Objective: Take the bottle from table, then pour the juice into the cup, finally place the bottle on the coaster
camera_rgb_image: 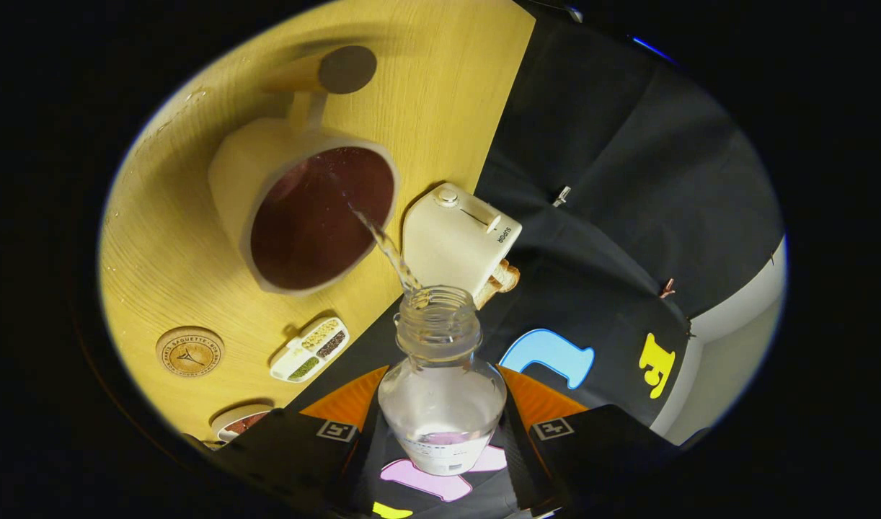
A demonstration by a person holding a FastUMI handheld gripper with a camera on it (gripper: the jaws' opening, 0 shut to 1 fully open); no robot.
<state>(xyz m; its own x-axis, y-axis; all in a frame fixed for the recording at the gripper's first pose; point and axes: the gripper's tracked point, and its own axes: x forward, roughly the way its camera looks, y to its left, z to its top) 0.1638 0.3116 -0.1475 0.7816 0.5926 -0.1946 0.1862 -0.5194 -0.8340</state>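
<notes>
My gripper is shut on a clear glass bottle with no cap, held between both fingers and tipped toward the table. A thin stream of clear liquid runs from the bottle's mouth into a cream cup with a dark inside, which stands on the yellow wooden table beyond the fingers. A round wooden coaster lies on the table to the side of the cup, nearer the fingers.
A white toaster with bread in it stands by the table's edge, close to the bottle's mouth. A small white divided tray of grains lies near the coaster. A dark round disc sits past the cup. A bowl shows beside one finger.
</notes>
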